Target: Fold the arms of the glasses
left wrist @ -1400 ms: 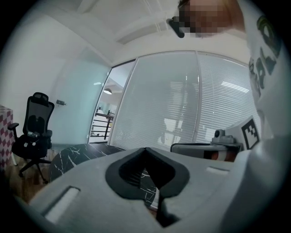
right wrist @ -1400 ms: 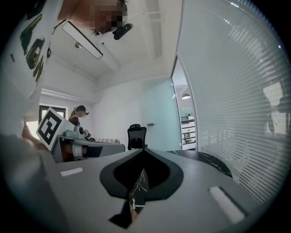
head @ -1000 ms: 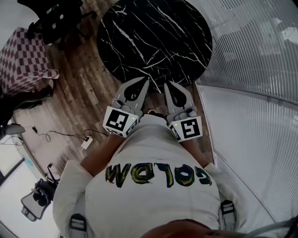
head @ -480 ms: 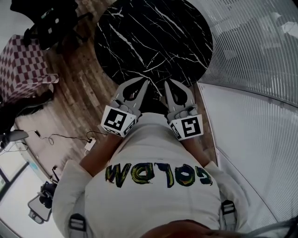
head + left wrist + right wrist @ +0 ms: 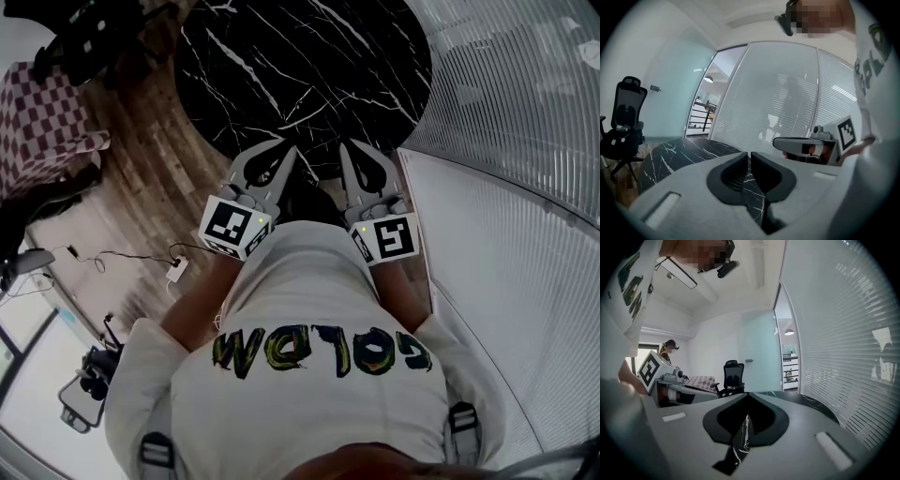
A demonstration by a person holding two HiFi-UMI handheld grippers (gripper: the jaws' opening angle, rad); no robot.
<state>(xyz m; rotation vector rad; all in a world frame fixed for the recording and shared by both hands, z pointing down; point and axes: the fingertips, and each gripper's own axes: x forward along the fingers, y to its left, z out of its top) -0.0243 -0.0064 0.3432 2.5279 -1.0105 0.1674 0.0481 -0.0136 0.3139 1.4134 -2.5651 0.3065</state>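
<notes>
The left gripper and the right gripper are held side by side, just apart, close against the person's white sweatshirt. Both point toward 12 o'clock, over the near edge of the round black marble table with white veins. The 2 jaws of the right gripper meet at the tips. Those of the left are closed to a hairline slit. Neither pair pinches anything. The glasses show in none of the 3 views. At 3 o'clock stands a ribbed frosted glass wall. At 9 o'clock lies brown wooden floor, and at 10 o'clock a red-and-white checked seat and a black office chair.
</notes>
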